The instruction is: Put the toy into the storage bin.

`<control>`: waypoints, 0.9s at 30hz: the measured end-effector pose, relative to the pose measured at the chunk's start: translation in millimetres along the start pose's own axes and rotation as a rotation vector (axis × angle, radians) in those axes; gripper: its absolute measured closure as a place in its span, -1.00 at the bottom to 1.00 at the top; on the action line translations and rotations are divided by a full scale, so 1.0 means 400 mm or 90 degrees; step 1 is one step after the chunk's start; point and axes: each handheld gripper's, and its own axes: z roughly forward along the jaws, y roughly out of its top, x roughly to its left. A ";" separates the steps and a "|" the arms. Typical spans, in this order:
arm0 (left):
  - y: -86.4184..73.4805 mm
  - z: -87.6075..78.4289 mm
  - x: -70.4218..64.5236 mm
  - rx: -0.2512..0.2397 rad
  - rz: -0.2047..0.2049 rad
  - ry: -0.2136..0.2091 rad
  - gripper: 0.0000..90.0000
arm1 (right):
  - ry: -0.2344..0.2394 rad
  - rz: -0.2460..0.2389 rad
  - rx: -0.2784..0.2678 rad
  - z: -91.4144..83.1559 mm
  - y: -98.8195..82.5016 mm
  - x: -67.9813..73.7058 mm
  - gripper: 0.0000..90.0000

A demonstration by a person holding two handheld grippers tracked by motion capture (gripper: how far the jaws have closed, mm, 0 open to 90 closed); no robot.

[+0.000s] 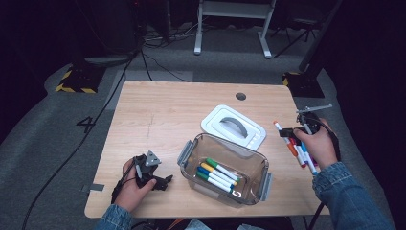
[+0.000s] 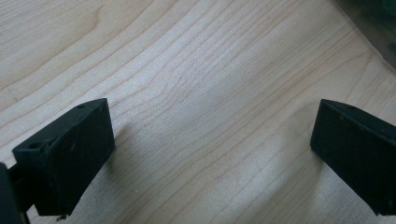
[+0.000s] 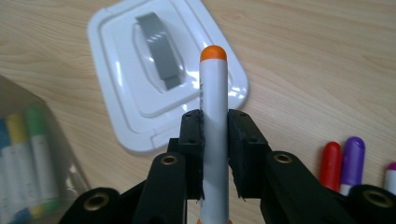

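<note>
Near the front left corner of the pale wooden worktop [image 1: 158,110]: left gripper [image 1: 160,182], black, with a grey three-cornered plate on top, held low in the left hand [image 1: 131,189]; jaws wide apart over bare wood, nothing between them.

Just beside it, toward the middle of the front edge: clear rectangular plastic box with grey side latches [image 1: 225,171], open, holding white markers with green, yellow and blue caps [image 1: 218,175] laid side by side.

Behind the box, touching or almost touching its far rim: white rounded-square plastic lid with a grey handle [image 1: 233,127], lying flat, handle up.

At the right edge of the worktop: right gripper [image 3: 215,154], held in the right hand [image 1: 321,146], raised off the wood; black pads clamped on the barrel of a white marker with an orange cap [image 3: 214,121], cap end sticking out past the jaw tips toward the lid.

Beneath that hand, by the right edge: loose white markers with a red cap [image 3: 331,164] and a purple cap [image 3: 353,158], lying together on the wood, partly hidden by the hand in the high view.

Beyond the far edge, near the right corner: small dark round hole in the worktop [image 1: 241,96].
</note>
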 end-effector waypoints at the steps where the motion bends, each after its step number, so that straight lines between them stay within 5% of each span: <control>1: 0.000 0.000 0.000 0.000 0.001 0.000 -1.00 | 0.005 -0.005 -0.005 -0.006 0.004 0.008 0.71; 13: 0.000 0.000 0.002 0.000 0.002 -0.003 -1.00 | 0.099 -0.099 -0.035 -0.079 0.046 0.170 0.71; 27: 0.001 0.001 0.003 0.000 0.007 -0.004 -1.00 | 0.196 -0.200 -0.025 -0.095 0.054 0.368 0.71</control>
